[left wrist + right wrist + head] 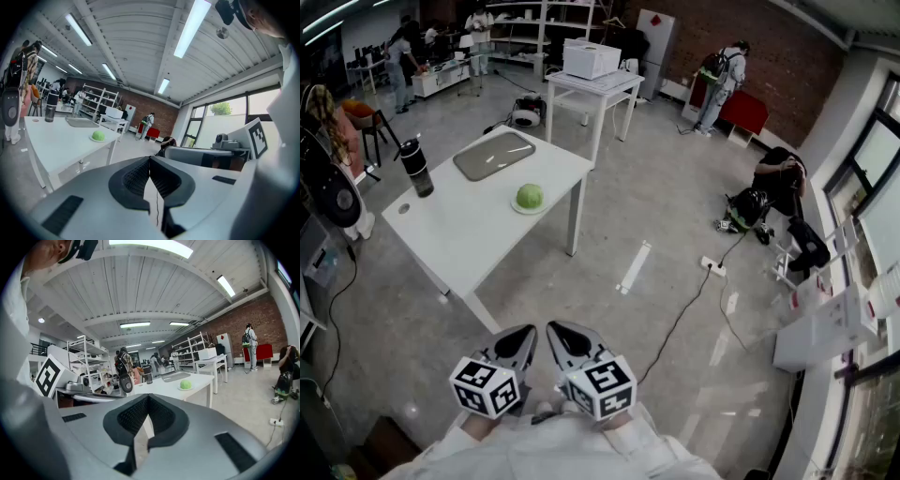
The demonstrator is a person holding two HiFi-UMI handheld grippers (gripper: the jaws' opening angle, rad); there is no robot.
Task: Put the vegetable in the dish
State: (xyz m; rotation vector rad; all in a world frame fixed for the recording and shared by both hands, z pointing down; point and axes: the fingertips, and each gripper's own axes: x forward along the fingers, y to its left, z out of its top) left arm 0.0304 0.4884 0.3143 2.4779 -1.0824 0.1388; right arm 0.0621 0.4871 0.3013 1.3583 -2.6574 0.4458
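Left gripper, right gripper, fingers together, vegetable on dish well ahead

Bare floor spans mid-frame up to the white table at upper left. A bottle, grey tray and vegetable ring its upper part; its lower half lies open.

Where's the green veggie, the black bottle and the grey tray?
green vegetable (529,196), head view, middle of its round top.
black bottle (418,173), head view, middle of its body.
grey tray (494,155), head view, bare flat middle.
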